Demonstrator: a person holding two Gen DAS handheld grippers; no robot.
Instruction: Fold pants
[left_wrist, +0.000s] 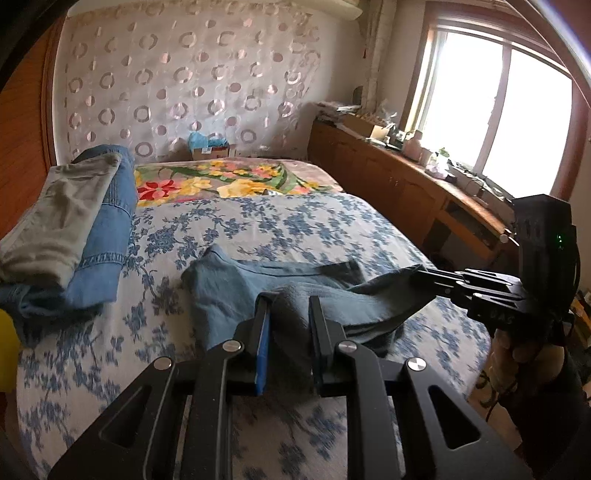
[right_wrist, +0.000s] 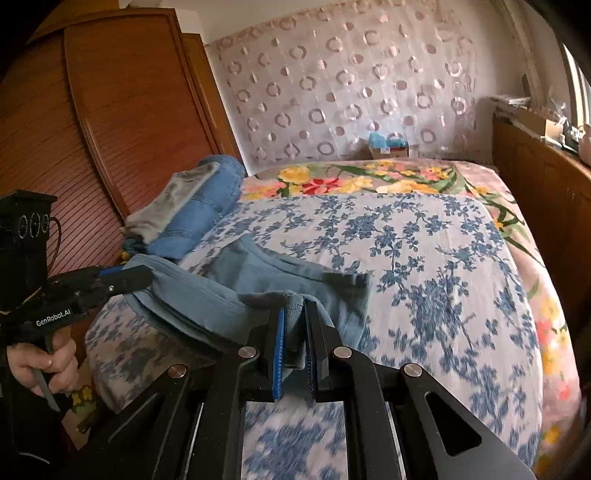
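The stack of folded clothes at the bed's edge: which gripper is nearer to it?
Left. The left gripper holds the blue pants just in front of the stack of folded clothes; the right gripper grips them farther off, toward the window side.

Left gripper (left_wrist: 290, 306) and seemingly right gripper (left_wrist: 421, 273) pinch pants (left_wrist: 236, 288).

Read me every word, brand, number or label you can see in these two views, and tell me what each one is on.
"GenRobot.AI": white lettering on the side of the black left claw body, seen from the right wrist view.
Faint embossed letters on the black right claw body: too blurred to read.
Label on the small cardboard box by the far wall: too small to read.
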